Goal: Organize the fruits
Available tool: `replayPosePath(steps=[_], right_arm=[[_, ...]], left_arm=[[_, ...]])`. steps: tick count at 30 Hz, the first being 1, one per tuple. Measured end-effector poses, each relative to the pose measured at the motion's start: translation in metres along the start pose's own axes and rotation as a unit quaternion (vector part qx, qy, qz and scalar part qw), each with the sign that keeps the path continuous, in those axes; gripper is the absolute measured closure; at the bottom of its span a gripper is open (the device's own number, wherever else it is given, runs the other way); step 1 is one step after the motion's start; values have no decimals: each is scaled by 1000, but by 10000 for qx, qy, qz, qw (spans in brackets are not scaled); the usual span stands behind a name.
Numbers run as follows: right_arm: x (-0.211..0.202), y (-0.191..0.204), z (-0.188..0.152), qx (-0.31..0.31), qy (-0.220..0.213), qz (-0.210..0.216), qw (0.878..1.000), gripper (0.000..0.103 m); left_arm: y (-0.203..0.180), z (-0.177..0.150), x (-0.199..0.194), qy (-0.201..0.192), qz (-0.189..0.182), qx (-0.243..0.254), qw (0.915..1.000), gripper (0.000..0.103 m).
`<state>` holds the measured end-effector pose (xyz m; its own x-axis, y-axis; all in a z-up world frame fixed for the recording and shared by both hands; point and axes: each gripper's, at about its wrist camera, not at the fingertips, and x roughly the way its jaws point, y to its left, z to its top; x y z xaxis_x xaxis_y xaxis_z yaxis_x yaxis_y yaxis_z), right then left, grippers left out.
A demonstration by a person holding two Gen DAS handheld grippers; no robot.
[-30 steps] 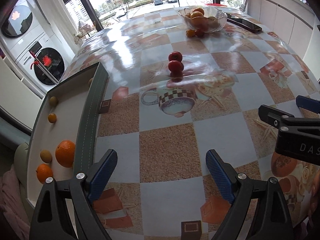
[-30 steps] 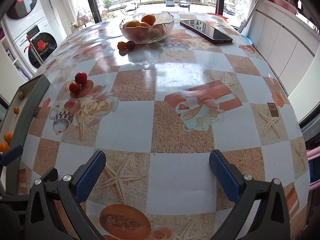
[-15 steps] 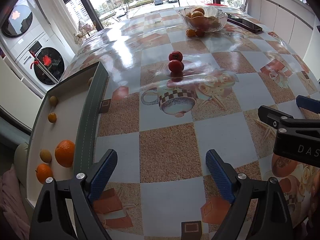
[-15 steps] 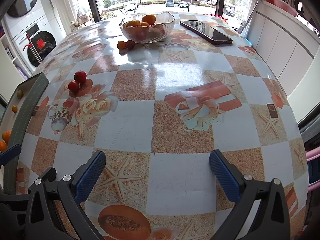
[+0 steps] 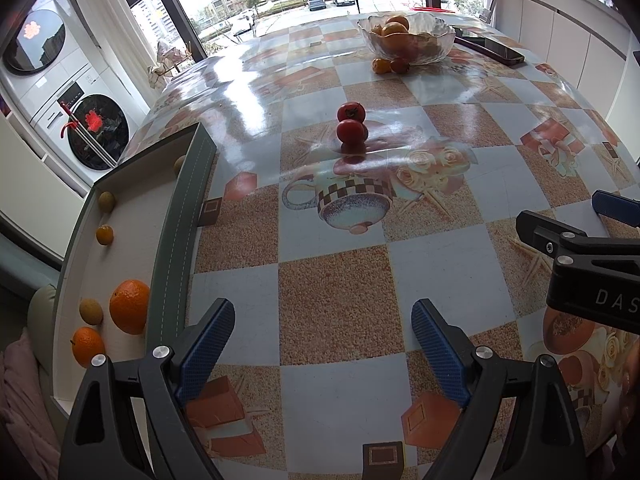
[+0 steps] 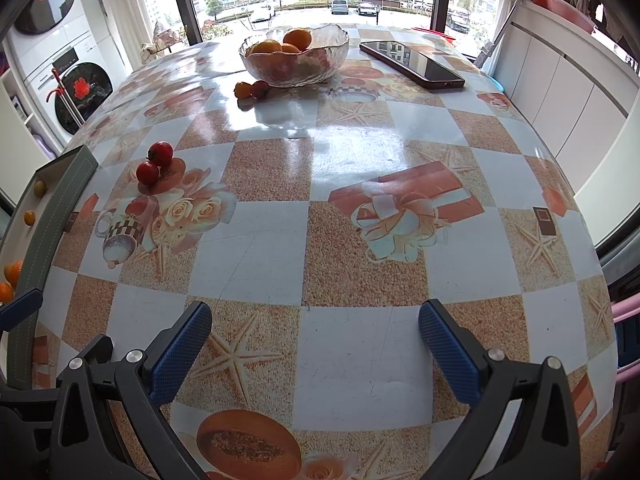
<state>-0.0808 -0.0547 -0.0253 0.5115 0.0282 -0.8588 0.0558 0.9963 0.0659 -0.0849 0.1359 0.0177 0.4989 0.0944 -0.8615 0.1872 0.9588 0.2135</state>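
Two red tomatoes (image 5: 351, 124) (image 6: 154, 163) sit together mid-table. At the far end a glass bowl (image 5: 436, 42) (image 6: 320, 66) holds oranges, with two small fruits (image 5: 390, 65) (image 6: 252, 89) just in front of it. A grey-rimmed tray (image 5: 176, 232) (image 6: 52, 216) on the left holds oranges (image 5: 129, 306) and small yellowish fruits (image 5: 106, 201). My left gripper (image 5: 322, 344) is open above the checked tablecloth, nothing between its blue pads. My right gripper (image 6: 316, 344) is open too, over the near table edge. It shows at the right of the left wrist view.
A black phone (image 6: 412, 65) (image 5: 490, 46) lies beside the bowl at the far right. Washing machines (image 5: 92, 128) stand left of the table, white cabinets (image 6: 560, 92) to the right. A window runs behind the table's far end.
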Motion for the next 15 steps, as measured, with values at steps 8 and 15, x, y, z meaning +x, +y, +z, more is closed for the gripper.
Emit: replayPosePath(steps=[8,15], right_arm=[[1,0,0,-32,11,-50,10000,0],[1,1,0,-34,13,-60,10000,0]], left_arm=[[-1,0,0,-4,6,3,10000,12],[-2,2,1,11,-31,-19,10000,12]])
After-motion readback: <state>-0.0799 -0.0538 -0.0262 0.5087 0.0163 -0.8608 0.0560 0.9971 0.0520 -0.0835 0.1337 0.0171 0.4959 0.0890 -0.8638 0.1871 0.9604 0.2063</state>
